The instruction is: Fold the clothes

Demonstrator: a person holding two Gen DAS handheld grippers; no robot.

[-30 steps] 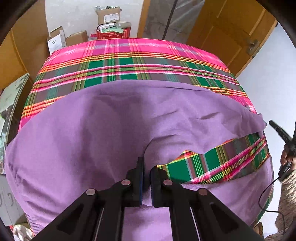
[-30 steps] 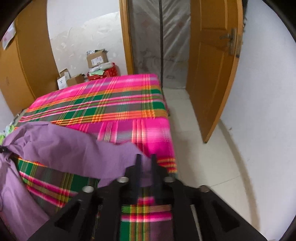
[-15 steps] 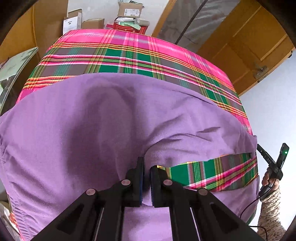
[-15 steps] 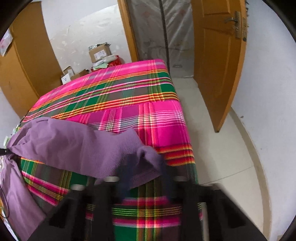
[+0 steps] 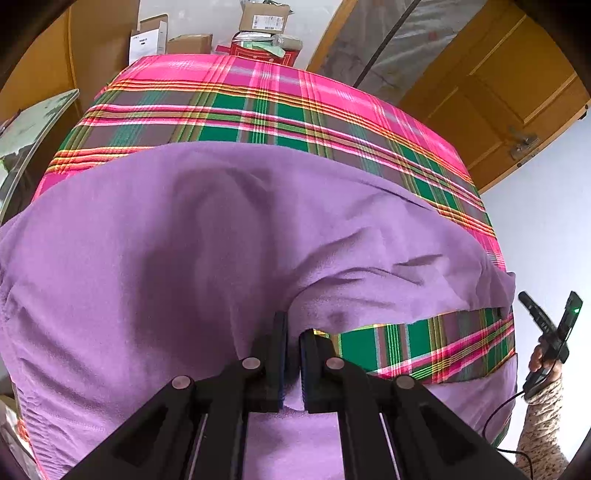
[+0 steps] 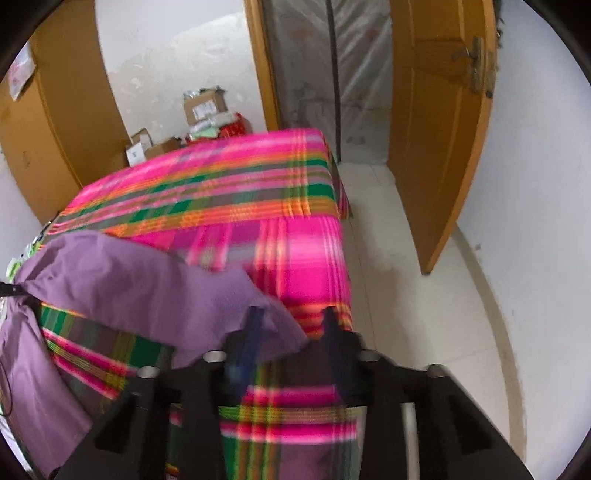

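Nearest to me, the left gripper (image 5: 291, 332) has its jaws pinched together on a fold of the purple garment (image 5: 155, 258), right at the near edge of the bed (image 5: 258, 122). From that pinch the cloth rises and spreads away over the plaid bedcover (image 5: 424, 347), covering most of the near half, with a strip of plaid showing through under a lifted band of purple running off to the right.

That band is what matters. Its long run goes across the bed, from the left gripper's pinch toward the right gripper (image 6: 291, 317), whose jaws stand apart with a loose corner of the purple cloth draped over the left jaw and not clamped, as far as the blurred right wrist view shows. So one end of the garment's edge is held and the other is merely resting at the right jaws.

Farther off, the far edge of the purple cloth lies in a curve across the plaid, and beyond it the bedcover is bare up to the cardboard boxes (image 5: 262, 16) by the wall and the wooden door (image 6: 436, 129).

My guess is any fold now turns on that crosswise edge: the left side has it, and the right side is closest to the free corner.
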